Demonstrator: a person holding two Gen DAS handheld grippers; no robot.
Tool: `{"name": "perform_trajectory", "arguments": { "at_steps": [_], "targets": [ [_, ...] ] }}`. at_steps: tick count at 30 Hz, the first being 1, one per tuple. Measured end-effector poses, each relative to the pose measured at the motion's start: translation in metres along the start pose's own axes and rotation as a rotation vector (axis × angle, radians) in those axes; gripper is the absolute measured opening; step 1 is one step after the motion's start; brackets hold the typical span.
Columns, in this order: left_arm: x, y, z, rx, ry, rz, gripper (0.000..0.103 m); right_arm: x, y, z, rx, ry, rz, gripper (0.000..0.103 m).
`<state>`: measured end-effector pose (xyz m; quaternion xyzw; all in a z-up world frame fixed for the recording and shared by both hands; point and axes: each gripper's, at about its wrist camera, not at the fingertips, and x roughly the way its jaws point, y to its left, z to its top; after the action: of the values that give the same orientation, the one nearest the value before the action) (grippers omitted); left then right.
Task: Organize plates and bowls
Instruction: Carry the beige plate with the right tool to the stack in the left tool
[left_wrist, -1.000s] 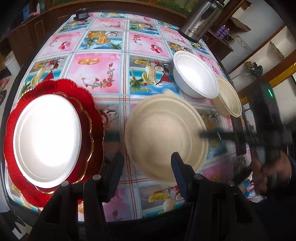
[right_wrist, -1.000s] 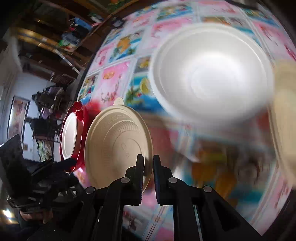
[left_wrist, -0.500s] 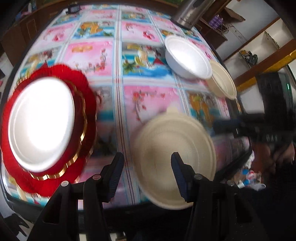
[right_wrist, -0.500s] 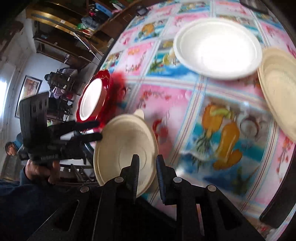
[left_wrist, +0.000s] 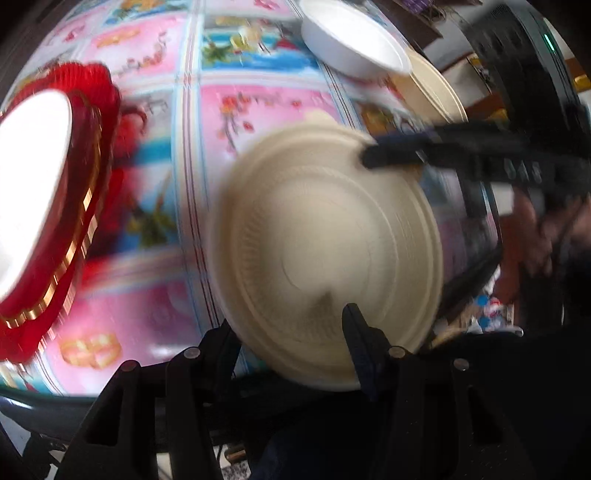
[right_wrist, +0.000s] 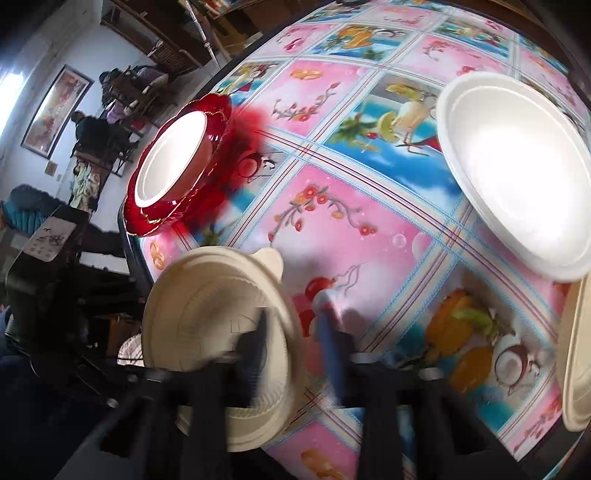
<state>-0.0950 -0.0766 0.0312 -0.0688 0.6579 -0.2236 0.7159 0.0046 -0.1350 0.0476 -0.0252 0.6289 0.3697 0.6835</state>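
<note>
Glossy patterned oilcloth in pink and blue squares covers the one worktop (right_wrist: 332, 206), which carries everything except the piece in the air.

Next in size is the single red plate with a gold scalloped rim (right_wrist: 207, 155), set near the worktop's edge on the left-hand side; one white dish (right_wrist: 170, 162) sits nested inside it, which reads as the start of a stack. Across the cloth, well apart from that pair, stands one white foam bowl (right_wrist: 517, 166), with one beige bowl (left_wrist: 439, 88) just beside it and partly behind it in the left wrist view. These two look like they are waiting to be sorted.

The beige plate (left_wrist: 325, 251) is the piece being handled. It is tilted and off the cloth, near the worktop's front edge. The right gripper (right_wrist: 295, 332) has it by the rim, one finger on each face, though motion blur makes it impossible to say whether they truly pinch or are letting go. The left gripper (left_wrist: 291, 332) has its fingers spread wide around the plate's lower edge, not closed on it, probably ready to take it over.

Count: three plate-like pieces, two bowls, two grippers.
</note>
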Motion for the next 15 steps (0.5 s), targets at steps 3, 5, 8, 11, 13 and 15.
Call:
{"name": "perform_trajectory", "arguments": {
  "at_steps": [3,5,8,11,13,15],
  "targets": [
    [-0.003,0.005,0.023,-0.015,-0.056,0.021,0.053,-0.011,-0.018,-0.017,0.150,-0.041,0.008,0.015],
    [-0.004,0.007,0.039,-0.026,-0.087,0.034,0.052,-0.015,-0.029,-0.031,0.238,-0.053,0.033,0.015],
    [-0.005,-0.003,0.064,0.023,-0.138,0.048,0.052,-0.022,-0.032,-0.056,0.319,-0.081,0.071,0.017],
    [-0.005,-0.011,0.082,0.043,-0.143,0.047,0.053,-0.023,-0.022,-0.069,0.304,-0.074,0.130,0.017],
    [-0.015,-0.017,0.085,0.056,-0.154,0.038,0.055,-0.029,-0.019,-0.072,0.275,-0.076,0.097,0.021],
    [-0.029,-0.016,0.079,0.049,-0.172,0.029,0.065,-0.040,-0.024,-0.072,0.271,-0.113,0.076,0.029]
  ]
}}
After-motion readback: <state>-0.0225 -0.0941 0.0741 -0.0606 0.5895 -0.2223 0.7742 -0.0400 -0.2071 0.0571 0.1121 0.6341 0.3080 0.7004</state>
